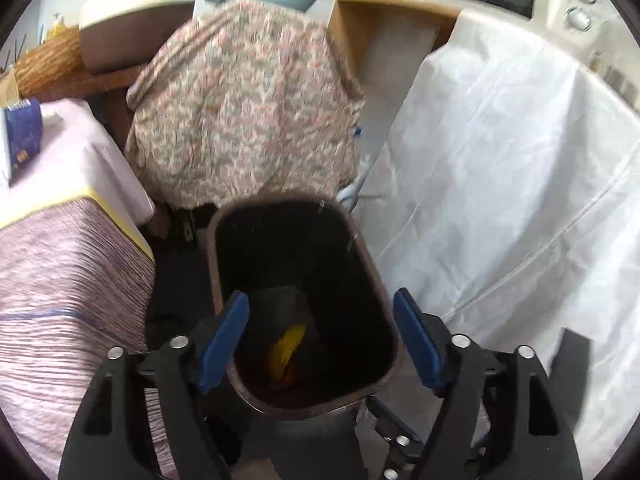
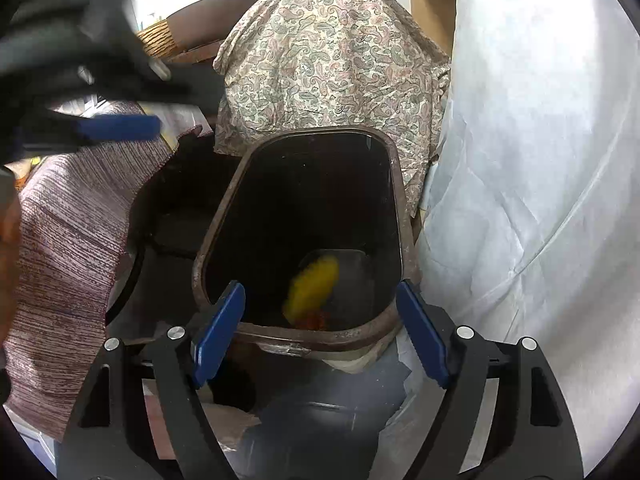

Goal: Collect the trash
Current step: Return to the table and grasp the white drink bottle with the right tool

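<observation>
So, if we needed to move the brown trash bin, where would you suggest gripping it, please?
I'd pinch the near rim of the trash bin from above. The bin stands upright and open, and that thin lip faces the open right gripper. The paisley cloth crowds the far side, and the white sheet the right.

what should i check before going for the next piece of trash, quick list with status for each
1. Left gripper empty, jaws apart: ok.
2. Right gripper empty, jaws apart: ok.
3. Yellow trash inside the brown bin, below the rim: ok, though it is blurred in the right wrist view, so settled or not: cannot tell.
4. Bin upright with its mouth unobstructed: ok.
5. Next piece of trash located: cannot tell, none stands out in either view.
6. Floral cloth and white sheet out of the bin's mouth: ok.
</observation>
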`<state>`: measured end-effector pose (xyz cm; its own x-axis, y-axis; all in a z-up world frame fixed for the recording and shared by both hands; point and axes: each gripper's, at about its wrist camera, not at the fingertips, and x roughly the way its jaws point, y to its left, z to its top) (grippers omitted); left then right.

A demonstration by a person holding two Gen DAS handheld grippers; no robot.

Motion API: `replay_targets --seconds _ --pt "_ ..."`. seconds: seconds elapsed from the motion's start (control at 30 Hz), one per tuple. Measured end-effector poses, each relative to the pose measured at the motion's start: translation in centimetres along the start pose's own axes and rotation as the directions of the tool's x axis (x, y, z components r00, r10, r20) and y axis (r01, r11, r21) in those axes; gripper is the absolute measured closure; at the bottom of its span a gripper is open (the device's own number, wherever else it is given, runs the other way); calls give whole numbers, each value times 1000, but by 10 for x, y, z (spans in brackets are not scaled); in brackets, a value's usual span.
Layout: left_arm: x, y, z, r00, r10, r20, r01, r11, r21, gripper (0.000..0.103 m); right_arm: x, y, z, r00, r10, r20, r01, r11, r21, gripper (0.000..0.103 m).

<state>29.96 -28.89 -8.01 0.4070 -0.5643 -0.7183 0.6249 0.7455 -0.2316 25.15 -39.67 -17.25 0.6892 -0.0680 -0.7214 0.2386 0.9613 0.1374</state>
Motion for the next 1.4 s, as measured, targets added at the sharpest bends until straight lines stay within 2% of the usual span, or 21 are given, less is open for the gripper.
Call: replay_targets --seconds 0.07,0.2,0.47,0.6,0.77,0.9,1.0,1.07,1.13,1.2,1.3,1.4 --pt "-14 -3 2 999 -23 32 23 1000 7 20 -1 2 0 1000 -1 2 1 1000 -5 25" --pt "-43 -7 2 996 -58 72 56 998 35 16 -7 6 5 1000 23 13 -23 1000 -5 25" --pt "-108 9 -7 984 -67 168 55 996 72 12 -36 22 25 992 95 84 -95 995 -8 24" --pt "-145 31 -15 972 -35 232 26 999 43 11 -58 44 44 979 142 144 -135 989 -57 23" --pt "-187 65 -38 952 92 293 -88 996 -27 9 -80 90 71 947 270 176 -240 955 -174 20" --pt "-213 96 -58 934 200 295 -182 979 -90 9 -88 133 89 894 426 139 -380 885 -269 20" --pt "-230 118 -71 921 263 288 -232 963 -137 9 -89 169 100 860 503 84 -444 820 -361 20" --pt "-242 135 -81 902 328 281 -290 942 -167 9 -91 194 105 837 546 48 -478 770 -423 20" --pt "-251 149 -90 887 377 268 -336 923 -187 9 -92 221 109 807 591 -12 -522 702 -485 20" --pt "-258 164 -98 875 417 247 -368 903 -220 9 -90 246 113 793 605 -64 -538 647 -540 20" --pt "-266 185 -111 868 444 222 -382 883 -275 9 -84 279 114 779 610 -149 -558 563 -610 20" --pt "-268 196 -118 863 465 199 -399 868 -296 9 -74 311 116 784 580 -222 -551 483 -681 20"
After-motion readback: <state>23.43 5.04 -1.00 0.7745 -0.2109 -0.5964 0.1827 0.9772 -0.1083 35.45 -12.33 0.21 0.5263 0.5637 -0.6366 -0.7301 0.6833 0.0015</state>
